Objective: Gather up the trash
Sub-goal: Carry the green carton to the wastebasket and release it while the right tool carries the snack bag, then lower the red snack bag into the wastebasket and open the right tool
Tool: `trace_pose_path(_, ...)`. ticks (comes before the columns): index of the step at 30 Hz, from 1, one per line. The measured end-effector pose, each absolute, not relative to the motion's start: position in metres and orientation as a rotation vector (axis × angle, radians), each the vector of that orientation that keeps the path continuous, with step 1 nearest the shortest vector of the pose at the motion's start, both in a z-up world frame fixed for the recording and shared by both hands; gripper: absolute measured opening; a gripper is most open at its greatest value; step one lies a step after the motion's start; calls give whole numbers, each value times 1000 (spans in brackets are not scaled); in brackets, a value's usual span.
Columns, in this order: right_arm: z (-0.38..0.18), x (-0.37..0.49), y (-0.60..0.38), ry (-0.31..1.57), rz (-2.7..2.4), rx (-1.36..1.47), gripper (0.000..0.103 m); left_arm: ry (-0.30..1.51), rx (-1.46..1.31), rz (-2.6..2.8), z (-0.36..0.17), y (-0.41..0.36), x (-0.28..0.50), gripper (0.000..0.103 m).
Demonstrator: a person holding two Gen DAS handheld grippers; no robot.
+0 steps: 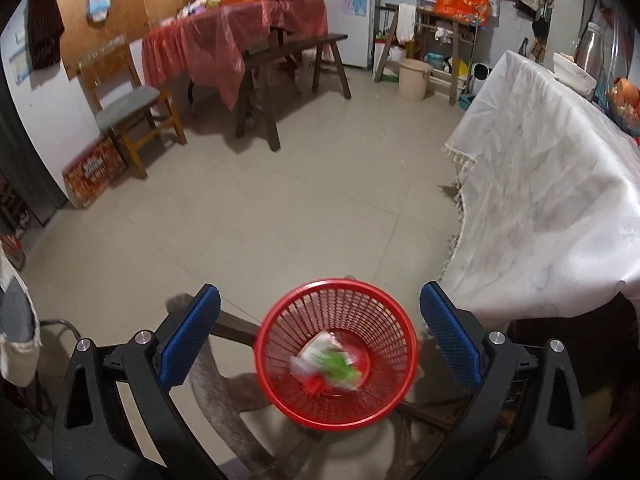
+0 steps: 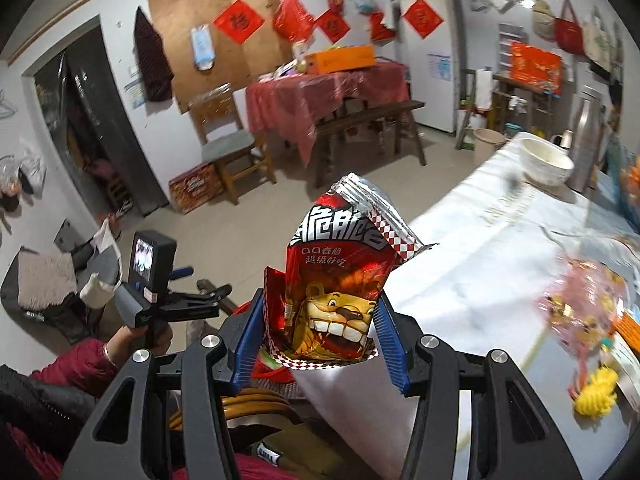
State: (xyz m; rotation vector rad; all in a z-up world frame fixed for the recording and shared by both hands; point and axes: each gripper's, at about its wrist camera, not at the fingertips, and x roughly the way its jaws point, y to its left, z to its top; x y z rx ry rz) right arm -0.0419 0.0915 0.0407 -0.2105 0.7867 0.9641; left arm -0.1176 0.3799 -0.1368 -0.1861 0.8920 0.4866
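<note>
Snack bag [image 2: 336, 280], red with a cartoon lion, stands pinched between the blue pads of the right tool [image 2: 320, 332], just off the near edge of the white-clothed tabletop [image 2: 480, 264]. Left tool [image 1: 320, 344] gapes wide and holds nothing, poised above the red mesh basket [image 1: 394, 312], where a crumpled wrapper [image 1: 328, 360] lies. Bare floor [image 1: 260, 200] spreads beyond, beside the cloth's fringed hem.
</note>
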Motion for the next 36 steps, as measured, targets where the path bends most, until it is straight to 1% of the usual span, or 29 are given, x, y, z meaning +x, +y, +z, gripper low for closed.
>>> trace_pose_path(5,37,-48,124,813,1025,-270,52,879,-134,569,-127,390,-123,96)
trace_pose_path(15,15,-61,204,901,1116,-404,52,870,-164,646,-119,425,-152,96)
trace_pose_path(27,-10,-81,273,975,1169,-499,52,914,-257,677,-144,453,-189,96)
trace_pose_path(32,-12,-87,294,966,1199,-519,52,917,-322,688,-150,469,-203,96)
trace_pose_path(36,-12,-96,310,960,1235,-543,52,901,-320,712,-147,474,-211,96)
